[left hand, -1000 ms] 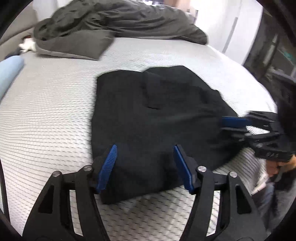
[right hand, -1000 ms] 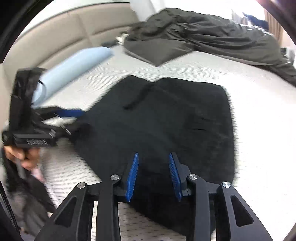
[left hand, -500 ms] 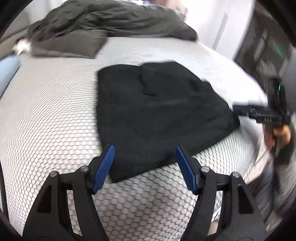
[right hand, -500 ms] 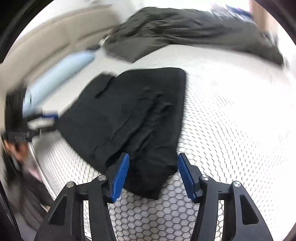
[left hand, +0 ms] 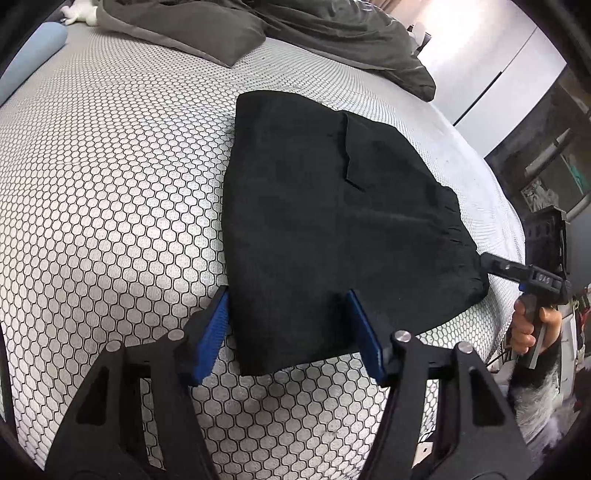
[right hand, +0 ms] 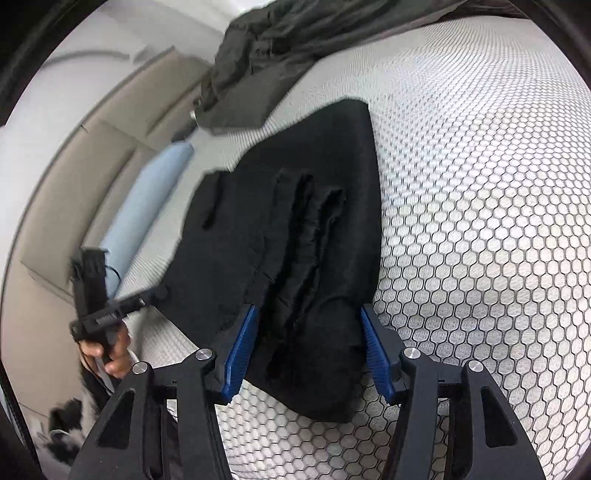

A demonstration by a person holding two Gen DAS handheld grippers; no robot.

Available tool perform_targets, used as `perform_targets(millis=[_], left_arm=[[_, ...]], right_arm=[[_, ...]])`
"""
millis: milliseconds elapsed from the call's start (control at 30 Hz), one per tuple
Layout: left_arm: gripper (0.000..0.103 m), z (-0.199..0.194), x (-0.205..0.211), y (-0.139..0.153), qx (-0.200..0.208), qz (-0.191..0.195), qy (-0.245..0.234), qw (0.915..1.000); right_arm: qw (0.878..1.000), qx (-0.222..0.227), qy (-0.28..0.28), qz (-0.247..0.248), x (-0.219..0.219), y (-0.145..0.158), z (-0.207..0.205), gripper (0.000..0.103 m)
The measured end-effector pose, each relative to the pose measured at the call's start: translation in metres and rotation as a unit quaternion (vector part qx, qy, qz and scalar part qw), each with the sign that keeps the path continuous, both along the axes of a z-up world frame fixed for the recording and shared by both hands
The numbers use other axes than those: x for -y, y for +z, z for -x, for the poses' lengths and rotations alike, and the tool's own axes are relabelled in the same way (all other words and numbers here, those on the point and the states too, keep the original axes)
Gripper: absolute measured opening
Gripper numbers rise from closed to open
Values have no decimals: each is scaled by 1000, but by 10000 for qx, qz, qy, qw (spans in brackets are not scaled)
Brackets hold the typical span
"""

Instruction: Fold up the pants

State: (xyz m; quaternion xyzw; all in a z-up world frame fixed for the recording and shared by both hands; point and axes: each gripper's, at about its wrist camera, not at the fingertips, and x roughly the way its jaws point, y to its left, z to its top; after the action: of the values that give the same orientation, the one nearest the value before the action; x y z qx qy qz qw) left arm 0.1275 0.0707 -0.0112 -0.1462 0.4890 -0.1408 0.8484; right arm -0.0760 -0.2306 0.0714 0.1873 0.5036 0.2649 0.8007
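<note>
Black folded pants (left hand: 332,221) lie flat on the honeycomb-patterned mattress (left hand: 110,184). My left gripper (left hand: 291,328) straddles their near corner. Its jaws are closing, with the cloth between the blue pads (left hand: 218,332) but not pinched. In the right wrist view the pants (right hand: 295,221) show rumpled ridges toward the near end. My right gripper (right hand: 308,347) stands open around that bunched end, its pads beside the cloth. Each gripper shows in the other view: the right gripper (left hand: 487,258) at the pants' right corner, the left gripper (right hand: 155,293) at their left edge, each held by a hand.
A dark grey duvet (left hand: 295,29) and a grey pillow (left hand: 207,33) lie at the far end of the bed. A light blue bolster (right hand: 147,199) rests along the beige headboard (right hand: 74,166). The mattress drops off at the right (left hand: 509,221) toward dark furniture.
Both grippers have drawn back to the pants' near edge, one at each corner. The right jaws have widened. Both views have rolled.
</note>
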Motion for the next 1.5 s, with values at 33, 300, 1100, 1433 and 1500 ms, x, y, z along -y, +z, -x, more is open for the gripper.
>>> perform_targets(millis=[33, 300, 1100, 1433, 1500], left_arm=[[59, -1, 0, -1, -13, 6, 20, 10000], [46, -30, 10, 5, 279, -374, 376, 9982], [102, 136, 55, 79, 2248, -1483, 726, 9603], [102, 173, 54, 94, 2579, -1381, 839, 9526], [102, 171, 54, 93, 2544, -1381, 861, 9533]], right_arm=[[9999, -18, -54, -154, 8, -6, -12, 60], [9995, 144, -241, 112, -15, -12, -17, 29], [9480, 2941, -413, 1143, -39, 65, 76, 103], [9439, 2995, -960, 1012, -44, 46, 89, 103], [9445, 2949, -1028, 1020, -44, 45, 88, 103]])
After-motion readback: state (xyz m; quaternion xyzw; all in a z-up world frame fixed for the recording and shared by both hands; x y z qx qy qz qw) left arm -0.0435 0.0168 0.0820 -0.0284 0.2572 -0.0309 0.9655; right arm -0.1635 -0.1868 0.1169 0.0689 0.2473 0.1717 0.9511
